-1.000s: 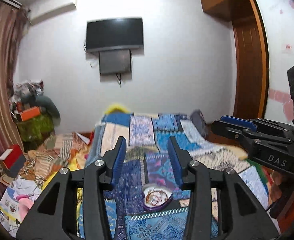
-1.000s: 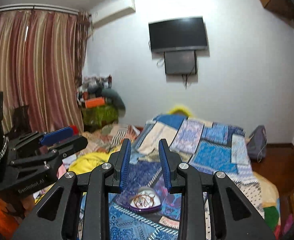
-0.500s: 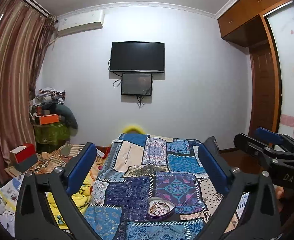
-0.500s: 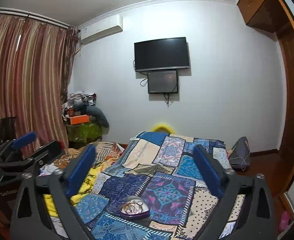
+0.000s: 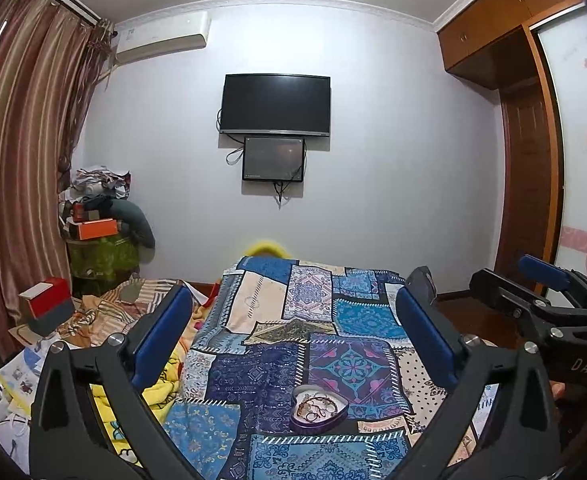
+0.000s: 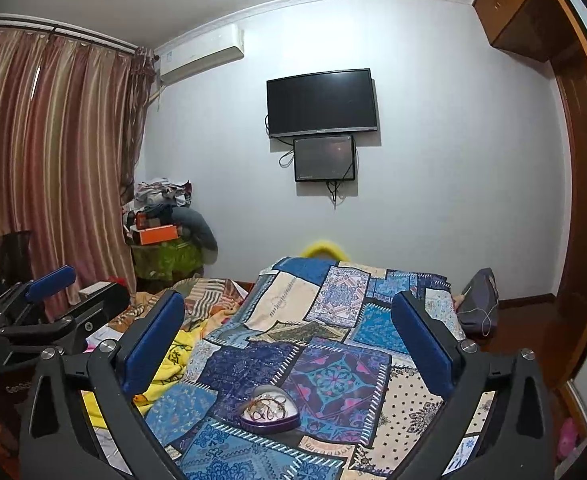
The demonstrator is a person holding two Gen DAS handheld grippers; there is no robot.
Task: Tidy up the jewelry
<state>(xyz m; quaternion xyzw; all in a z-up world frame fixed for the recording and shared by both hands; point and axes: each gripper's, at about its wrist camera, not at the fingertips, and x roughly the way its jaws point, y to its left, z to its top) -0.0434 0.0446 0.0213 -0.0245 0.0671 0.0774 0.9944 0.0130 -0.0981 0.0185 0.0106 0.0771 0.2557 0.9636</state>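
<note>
- A bedroom: a bed under a patchwork quilt, a television on the far wall.
- The left tongs stand spread wide, gripping nothing.
- The right tongs are likewise spread and empty.
- A heart-shaped tin of tangled jewelry sits on the quilt, below and between each pair's fingers, untouched.

purple heart-shaped tin, open, flat on patchwork bedspread; tangled gold jewelry inside.
</note>
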